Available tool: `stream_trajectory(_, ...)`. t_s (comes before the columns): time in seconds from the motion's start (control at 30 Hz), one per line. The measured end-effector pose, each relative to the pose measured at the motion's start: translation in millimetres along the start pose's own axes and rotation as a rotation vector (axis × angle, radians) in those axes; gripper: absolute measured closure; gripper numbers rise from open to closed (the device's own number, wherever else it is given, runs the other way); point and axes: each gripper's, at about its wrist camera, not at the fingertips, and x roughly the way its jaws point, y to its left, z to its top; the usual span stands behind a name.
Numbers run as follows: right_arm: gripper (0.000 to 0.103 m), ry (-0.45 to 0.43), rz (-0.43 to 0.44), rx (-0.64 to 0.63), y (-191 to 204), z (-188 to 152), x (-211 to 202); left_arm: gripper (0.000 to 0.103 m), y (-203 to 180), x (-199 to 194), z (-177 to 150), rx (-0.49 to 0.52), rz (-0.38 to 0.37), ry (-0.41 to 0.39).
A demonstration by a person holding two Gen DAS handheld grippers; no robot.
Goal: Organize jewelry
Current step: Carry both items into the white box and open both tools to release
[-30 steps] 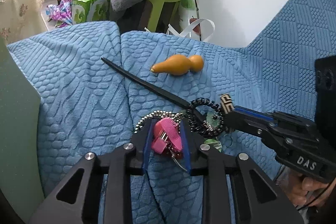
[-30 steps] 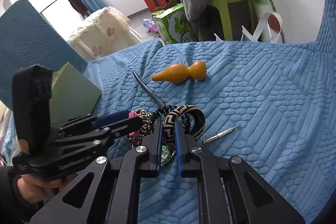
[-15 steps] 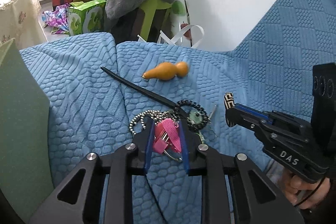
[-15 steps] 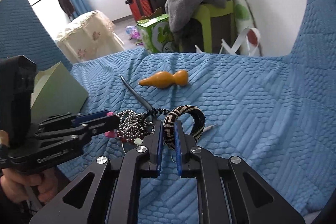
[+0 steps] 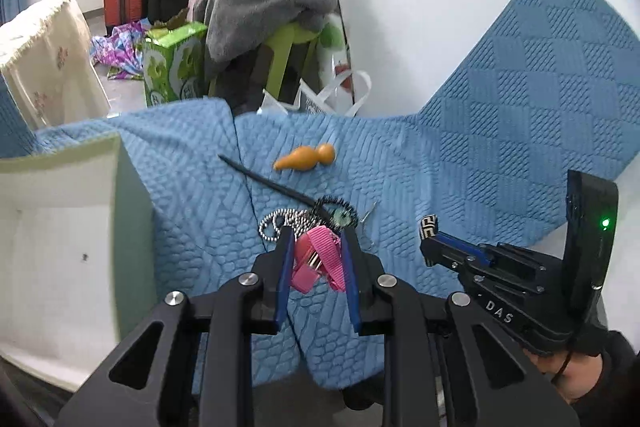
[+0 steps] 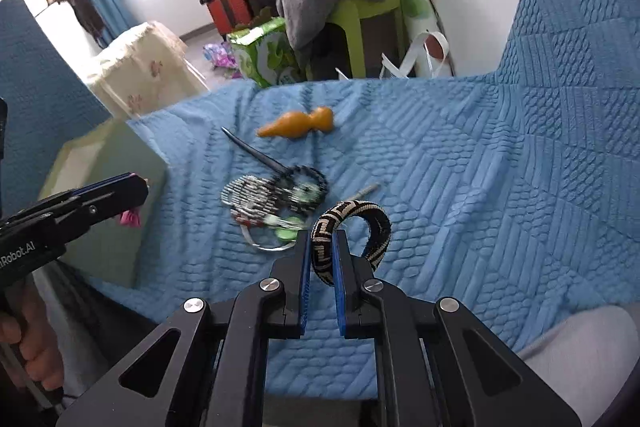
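My left gripper (image 5: 316,247) is shut on a pink ribbon hair clip (image 5: 316,261), held above the blue quilted cover (image 5: 440,167). My right gripper (image 6: 323,243) is shut on a black-and-cream patterned bangle (image 6: 362,219), also lifted off the cover. Below them lies a small pile: a silver bead chain (image 6: 246,195), a black coil hair tie (image 6: 310,183), a black hair stick (image 6: 252,153) and a silver pin (image 6: 364,191). An orange gourd charm (image 6: 298,123) lies further back. In the left wrist view the right gripper (image 5: 430,245) shows at the right with the bangle (image 5: 429,227) at its tip.
A pale green box (image 5: 132,211) with a white inside stands open at the left edge of the cover, also seen as the box (image 6: 108,163) in the right wrist view. Beyond the cover are a green stool with clothes (image 5: 288,47), a green carton (image 5: 172,63) and suitcases.
Both grippers have risen off the pile, the left with the pink clip, the right with the bangle. The pile now looks smaller and the box's open inside has come into the left view.
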Motion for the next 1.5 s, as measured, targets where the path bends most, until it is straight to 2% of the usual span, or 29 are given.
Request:
stream_trajectory(0.17,0.095,-0.105,0.021,-0.031,31.0,31.0,-44.6,0.079,-5.3,-39.1,22.5,0.038,0.021,-0.061)
stream_trajectory(0.3,0.095,-0.172,0.039,-0.057,54.7,54.4,-74.7,0.079,-11.8,-71.0,40.8,0.084,0.090,-0.116)
stream_trajectory(0.37,0.095,-0.200,0.045,-0.072,68.8,63.9,-89.3,0.079,-12.4,-91.9,50.0,0.086,0.098,-0.161)
stream_trajectory(0.5,0.095,-0.243,0.071,-0.085,86.2,78.2,-107.6,0.079,-6.0,-123.0,62.3,0.086,0.117,-0.220)
stream_trajectory(0.73,0.095,-0.277,0.132,-0.137,125.5,92.7,-120.8,0.079,19.8,-149.1,62.2,0.059,0.169,-0.259)
stream_trajectory(0.9,0.094,-0.254,0.173,-0.199,162.3,96.5,-102.4,0.079,58.5,-151.8,50.0,-0.003,0.215,-0.239)
stream_trajectory(1.1,0.094,-0.152,0.199,-0.242,199.8,89.7,-55.9,0.079,105.7,-148.5,30.5,-0.076,0.263,-0.184)
stream_trajectory(1.27,0.094,-0.078,0.214,-0.270,217.8,80.2,-20.4,0.079,130.1,-141.2,22.2,-0.116,0.269,-0.173)
stream_trajectory(1.5,0.094,0.014,0.183,-0.320,236.7,69.2,29.3,0.079,163.6,-103.0,7.0,-0.175,0.271,-0.085)
